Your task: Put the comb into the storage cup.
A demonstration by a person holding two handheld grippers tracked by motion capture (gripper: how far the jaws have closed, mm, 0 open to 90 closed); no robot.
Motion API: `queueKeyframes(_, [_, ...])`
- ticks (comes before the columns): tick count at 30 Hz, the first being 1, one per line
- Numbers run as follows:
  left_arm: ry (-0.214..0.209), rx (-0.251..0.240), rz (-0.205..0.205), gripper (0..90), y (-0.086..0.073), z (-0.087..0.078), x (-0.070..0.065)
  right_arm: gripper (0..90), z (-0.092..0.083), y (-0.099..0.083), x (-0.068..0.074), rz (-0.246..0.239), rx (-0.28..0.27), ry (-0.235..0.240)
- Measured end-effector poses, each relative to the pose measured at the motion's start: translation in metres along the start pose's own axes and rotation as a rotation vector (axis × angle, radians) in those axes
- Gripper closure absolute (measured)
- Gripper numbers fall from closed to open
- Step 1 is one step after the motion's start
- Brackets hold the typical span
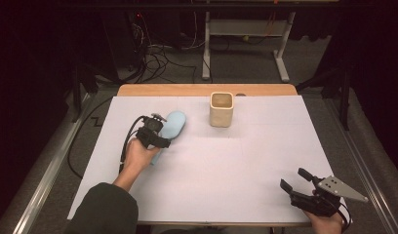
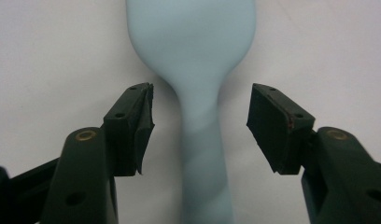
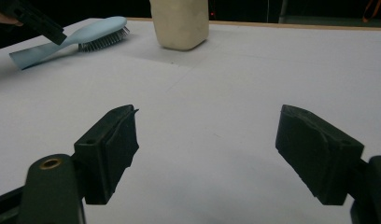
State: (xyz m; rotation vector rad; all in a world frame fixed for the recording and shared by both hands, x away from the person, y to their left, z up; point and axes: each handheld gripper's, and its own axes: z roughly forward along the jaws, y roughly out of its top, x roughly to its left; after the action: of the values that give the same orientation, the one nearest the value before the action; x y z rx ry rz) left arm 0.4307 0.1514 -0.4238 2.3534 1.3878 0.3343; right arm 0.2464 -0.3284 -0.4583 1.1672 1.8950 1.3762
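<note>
Directly over the hairbrush handle, the left gripper [image 2: 200, 128] stands wide open with nothing in its grip.

Its two black pads [image 2: 277, 126] flank the narrow handle of the pale blue hairbrush [image 2: 198, 70] with clear gaps on both sides, touching nothing. In the high view the left gripper [image 1: 155, 134] sits over the brush [image 1: 173, 124] on the left part of the white table [image 1: 236, 170], the handle running back under the hand [image 1: 138, 156]. The brush is smooth, light blue plastic with an oval head; the handle looks slightly twisted, and it lies bristles down, as the right gripper view shows [image 3: 86, 35]. A cream square cup [image 1: 221, 109] stands upright a little to its right, apart from it. At the near right corner, well away, the right gripper [image 1: 297, 181] also gapes empty.
</note>
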Motion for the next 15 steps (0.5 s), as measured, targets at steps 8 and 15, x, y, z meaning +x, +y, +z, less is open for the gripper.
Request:
queueKeyframes(8, [-0.018,0.046,-0.031,43.2,0.002,0.015,0.005,21.7,0.0,0.0,0.0,-0.001,-0.001,0.0])
queueKeyframes(15, [-0.031,0.054,-0.042,47.4,0.003,0.02,0.007,21.7,0.0,0.0,0.0,-0.001,0.003,-0.001])
